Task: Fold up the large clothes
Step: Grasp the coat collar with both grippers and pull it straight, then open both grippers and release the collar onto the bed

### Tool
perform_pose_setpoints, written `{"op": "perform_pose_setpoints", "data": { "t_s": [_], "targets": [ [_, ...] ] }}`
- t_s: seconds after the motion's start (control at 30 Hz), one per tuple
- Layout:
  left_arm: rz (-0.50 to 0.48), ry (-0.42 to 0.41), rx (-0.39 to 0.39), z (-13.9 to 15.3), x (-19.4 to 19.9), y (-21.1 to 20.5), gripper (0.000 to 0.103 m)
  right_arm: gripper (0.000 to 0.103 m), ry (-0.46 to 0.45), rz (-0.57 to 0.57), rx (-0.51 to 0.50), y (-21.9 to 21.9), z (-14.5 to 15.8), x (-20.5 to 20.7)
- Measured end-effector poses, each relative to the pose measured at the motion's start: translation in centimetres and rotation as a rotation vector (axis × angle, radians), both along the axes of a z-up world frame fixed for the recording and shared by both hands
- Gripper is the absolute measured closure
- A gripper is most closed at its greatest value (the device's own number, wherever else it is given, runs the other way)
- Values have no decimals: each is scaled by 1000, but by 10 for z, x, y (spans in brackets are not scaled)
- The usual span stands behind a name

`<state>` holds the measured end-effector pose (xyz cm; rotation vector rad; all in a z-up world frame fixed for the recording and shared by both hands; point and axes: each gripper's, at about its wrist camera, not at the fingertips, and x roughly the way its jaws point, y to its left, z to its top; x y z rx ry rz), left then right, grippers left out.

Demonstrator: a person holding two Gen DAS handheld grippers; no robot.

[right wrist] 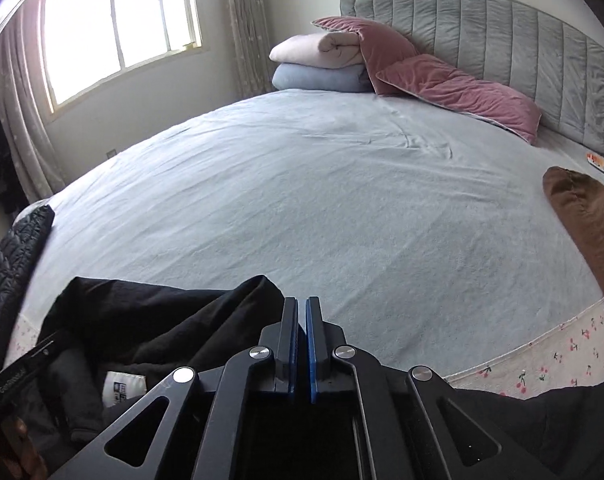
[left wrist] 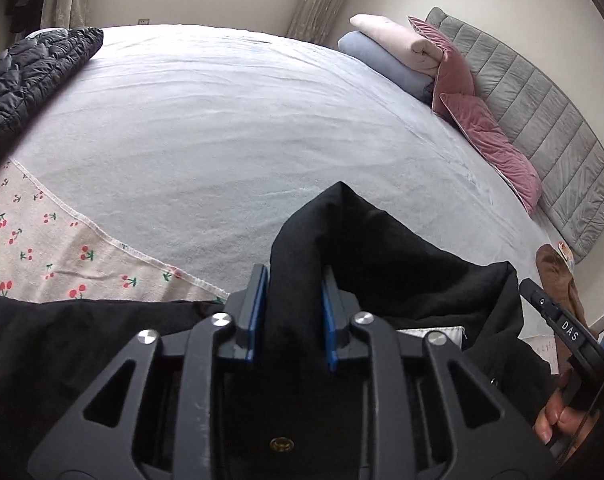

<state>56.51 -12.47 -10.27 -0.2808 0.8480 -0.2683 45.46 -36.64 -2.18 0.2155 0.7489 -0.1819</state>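
Note:
A large black garment (left wrist: 402, 264) hangs bunched over the near edge of the bed. My left gripper (left wrist: 294, 284) is shut on a thick fold of it, which sticks up between the blue pads. The same garment shows in the right wrist view (right wrist: 154, 316), left of my right gripper (right wrist: 301, 304). The right gripper's pads stand almost together; a thin edge of the black cloth seems to run between them, but I cannot make it out. The right gripper's body (left wrist: 562, 332) shows at the right edge of the left view.
The pale blue sheet (right wrist: 322, 208) covers the bed. A black quilted jacket (left wrist: 26, 76) lies at the left. A brown garment (right wrist: 586, 216) lies at the right. Folded blankets (right wrist: 322, 64), a pink quilt (right wrist: 454, 84) and the grey headboard (right wrist: 502, 36) are at the far end. A cherry-print cloth (left wrist: 42, 248) edges the bed.

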Motion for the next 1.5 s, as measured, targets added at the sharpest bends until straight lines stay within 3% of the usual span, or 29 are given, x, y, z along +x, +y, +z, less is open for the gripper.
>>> {"op": "perform_pose_setpoints", "data": {
  "t_s": [0.03, 0.07, 0.13, 0.17, 0.3, 0.37, 0.43, 0.53, 0.7, 0.8, 0.83, 0.9, 0.97, 1.0, 1.03, 1.1, 1.17, 1.23, 1.33, 1.5],
  "targets": [
    [-16, -10, -17, 4, -3, 8, 59, 84, -5, 22, 7, 3, 3, -5],
    [-24, -27, -19, 13, -7, 20, 58, 78, -3, 41, 16, 4, 5, -9],
    [-53, -54, 6, 31, -11, 27, 57, 53, 7, 79, 51, 5, 8, -13],
    [-70, -51, 14, 36, -10, 29, 55, 49, 18, 96, 68, 10, 6, -11],
    [-169, 58, 28, 26, 1, 19, 48, 49, 79, 124, 103, 22, -13, 3],
    [-190, 135, 43, 11, 2, 10, 48, 69, 112, 88, 27, 24, -27, 8],
    [-180, 104, 7, 14, -10, 10, 49, 72, 130, -2, -68, 10, -40, 10],
    [-225, 49, 10, 25, -29, 10, 49, 66, 95, -48, 58, -15, -40, -4],
    [-298, -25, 35, 32, -55, 0, 49, 66, -15, 107, 121, 2, -10, -51],
    [-353, 5, 49, 8, -55, -19, 45, 66, 70, 178, 171, 20, -30, -48],
    [-361, 10, 68, -5, -54, -26, 39, 66, 114, 184, 158, 25, -46, -41],
    [-360, -9, 104, -10, -56, -32, 38, 66, 138, 155, 162, 23, -68, -33],
    [-356, -14, 72, 5, -63, -26, 31, 61, 101, 119, 230, 15, -61, -39],
    [-365, 6, 45, 12, -68, -21, 27, 51, 109, 108, 260, 11, -58, -43],
    [-372, 31, 20, 17, -73, -16, 23, 48, 108, 117, 281, 8, -52, -50],
    [-388, 87, 0, 25, -90, -9, 23, 45, 87, 149, 275, 3, -36, -73],
    [-397, 101, 26, 35, -112, -6, 23, 40, 75, 159, 233, -3, -19, -97],
    [-390, 58, 79, 48, -140, -5, 20, 32, 46, 159, 214, -13, -3, -124],
    [-384, -9, 154, 66, -182, -6, 15, 28, 37, 136, 227, -34, 17, -157],
    [-373, 48, 166, 88, -229, -2, 14, 27, 23, 59, 246, -74, 48, -217]
  ]
}}
